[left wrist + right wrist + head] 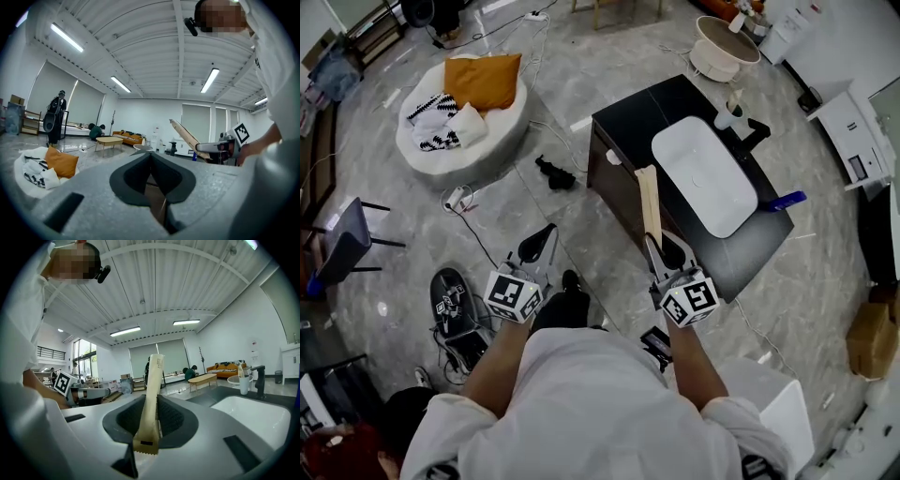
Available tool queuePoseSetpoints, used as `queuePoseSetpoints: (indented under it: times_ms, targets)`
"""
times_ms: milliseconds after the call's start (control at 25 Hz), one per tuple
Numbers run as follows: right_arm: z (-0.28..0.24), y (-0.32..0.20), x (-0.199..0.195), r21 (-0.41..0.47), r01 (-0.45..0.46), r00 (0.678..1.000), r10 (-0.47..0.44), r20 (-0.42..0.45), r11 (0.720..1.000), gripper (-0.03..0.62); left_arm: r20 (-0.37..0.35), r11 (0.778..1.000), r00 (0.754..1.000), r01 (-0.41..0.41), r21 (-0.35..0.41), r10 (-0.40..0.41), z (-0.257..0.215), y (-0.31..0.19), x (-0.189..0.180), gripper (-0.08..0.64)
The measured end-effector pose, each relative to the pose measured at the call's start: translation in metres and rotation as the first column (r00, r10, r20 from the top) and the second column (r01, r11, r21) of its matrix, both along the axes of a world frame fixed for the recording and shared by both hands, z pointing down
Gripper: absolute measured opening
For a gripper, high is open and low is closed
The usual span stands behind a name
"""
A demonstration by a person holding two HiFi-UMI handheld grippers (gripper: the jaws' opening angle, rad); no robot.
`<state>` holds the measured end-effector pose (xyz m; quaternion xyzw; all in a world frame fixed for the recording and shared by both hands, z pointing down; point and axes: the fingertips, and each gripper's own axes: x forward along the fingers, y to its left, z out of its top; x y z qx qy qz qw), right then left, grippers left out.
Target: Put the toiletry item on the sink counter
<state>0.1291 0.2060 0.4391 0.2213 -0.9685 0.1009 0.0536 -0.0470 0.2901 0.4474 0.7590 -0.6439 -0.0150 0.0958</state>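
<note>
We find the right gripper (pixel 150 427) pinching the lower end of a long, flat, tan paper toiletry packet (pixel 152 390), carried at the near edge of the black sink counter (pixel 623 117). The left gripper (pixel 152 180) is pressed together, empty. We judge pickup complete; placement and release remain.

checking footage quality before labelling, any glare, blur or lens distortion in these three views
Head view: evenly lit, faint glare patches on the grey floor, white basin bright but not washed out, edges bowed. Left gripper view: strong fisheye with black corners, ceiling strip light very bright. Right gripper view: same fisheye vignette; the beige sachet is sharp.
</note>
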Motion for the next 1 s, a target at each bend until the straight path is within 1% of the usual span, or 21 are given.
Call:
queuePoseSetpoints:
  times_ms: [120,240,360,560,720,800,920,1000]
  targets:
    - [-0.006,-0.034,-0.035,0.013,-0.016,1.000,0.016,-0.003,1.000,0.074,-0.004,1.000,1.000,-0.007,0.008,0.007,-0.003,-0.031,-0.034,0.015]
    - [-0.010,-0.061,-0.058,0.025,-0.042,0.999,0.042,-0.009,0.999,0.074,-0.007,1.000,1.000,-0.025,0.016,0.025,-0.006,-0.058,-0.058,0.015]
    - [-0.013,-0.084,-0.074,0.032,-0.070,0.998,0.070,-0.009,0.997,0.074,-0.004,0.998,0.999,-0.047,0.031,0.048,-0.010,-0.084,-0.075,0.015]
    - [-0.012,-0.118,-0.092,0.036,-0.088,0.996,0.089,-0.024,0.995,0.074,-0.028,0.998,0.999,-0.040,0.051,0.042,-0.015,-0.121,-0.106,0.015]
    - [-0.008,-0.146,-0.103,0.032,-0.093,0.995,0.094,-0.026,0.995,0.074,-0.046,0.997,0.997,-0.064,0.032,0.065,-0.007,-0.152,-0.124,0.015]
    - [-0.009,-0.170,-0.110,0.035,-0.105,0.994,0.105,-0.009,0.994,0.074,-0.038,0.997,0.997,-0.072,0.031,0.073,-0.011,-0.178,-0.132,0.015]
    - [-0.012,-0.223,-0.119,0.055,-0.143,0.990,0.141,0.029,0.988,0.074,0.010,0.992,0.994,-0.112,0.061,0.112,-0.024,-0.230,-0.137,0.015]
    - [-0.005,-0.244,-0.117,0.034,-0.181,0.983,0.180,0.035,0.983,0.074,0.030,0.987,0.988,-0.153,0.037,0.152,-0.018,-0.254,-0.134,0.015]
